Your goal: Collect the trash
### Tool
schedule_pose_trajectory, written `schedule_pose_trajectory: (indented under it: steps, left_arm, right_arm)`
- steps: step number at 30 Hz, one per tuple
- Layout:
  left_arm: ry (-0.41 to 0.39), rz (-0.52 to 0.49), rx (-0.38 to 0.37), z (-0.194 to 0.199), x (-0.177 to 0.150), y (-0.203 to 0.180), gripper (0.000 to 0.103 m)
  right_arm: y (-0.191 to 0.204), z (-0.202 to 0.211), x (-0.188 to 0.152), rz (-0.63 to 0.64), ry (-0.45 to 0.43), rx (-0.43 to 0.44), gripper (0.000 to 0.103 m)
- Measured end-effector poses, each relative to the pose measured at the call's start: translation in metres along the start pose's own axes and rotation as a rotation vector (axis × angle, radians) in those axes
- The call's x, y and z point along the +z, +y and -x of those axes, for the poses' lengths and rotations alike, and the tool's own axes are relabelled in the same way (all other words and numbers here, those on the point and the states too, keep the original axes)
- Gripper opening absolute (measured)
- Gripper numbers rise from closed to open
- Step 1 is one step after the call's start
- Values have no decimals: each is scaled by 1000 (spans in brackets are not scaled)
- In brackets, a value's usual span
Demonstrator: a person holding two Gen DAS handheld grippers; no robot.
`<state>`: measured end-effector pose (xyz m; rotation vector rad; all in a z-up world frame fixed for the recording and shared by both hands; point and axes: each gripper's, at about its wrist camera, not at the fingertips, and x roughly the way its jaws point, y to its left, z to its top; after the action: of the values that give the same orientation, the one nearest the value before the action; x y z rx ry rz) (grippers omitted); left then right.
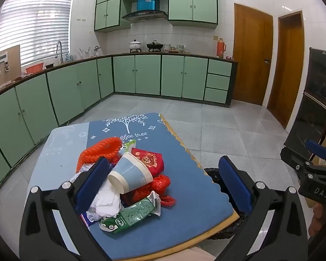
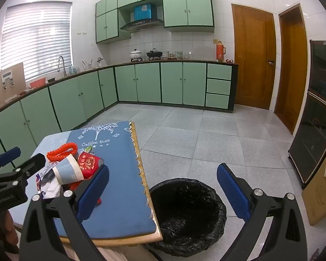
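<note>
Green kitchen, small table (image 2: 123, 195) with a trash pile (image 1: 128, 182) on its left half and the bin (image 2: 187, 215) just right of it. Both our grippers, left (image 1: 163, 184) and right (image 2: 163, 193), gape empty, so we're at the start; next we need to grab the cup (image 1: 130, 174) on top.

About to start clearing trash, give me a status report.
Left gripper and right gripper open, empty. Trash pile untouched on table. Lined bin beside table, path clear.
</note>
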<state>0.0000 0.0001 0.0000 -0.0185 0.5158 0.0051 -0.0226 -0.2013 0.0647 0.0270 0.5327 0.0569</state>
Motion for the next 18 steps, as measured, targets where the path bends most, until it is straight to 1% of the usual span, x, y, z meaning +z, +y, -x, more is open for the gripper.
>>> schedule_pose_trajectory:
  steps: [14, 15, 18]
  left_arm:
    - [-4, -1, 0, 1, 0, 0, 98]
    - [-3, 0, -1, 0, 3, 10, 98]
    - [-4, -1, -1, 0, 2, 9, 98]
  right_arm:
    - [-1, -2, -1, -5, 2, 3, 97]
    - [-1, -2, -1, -5, 2, 4, 97]
    - [-1, -1, 0, -5, 1, 4, 97]
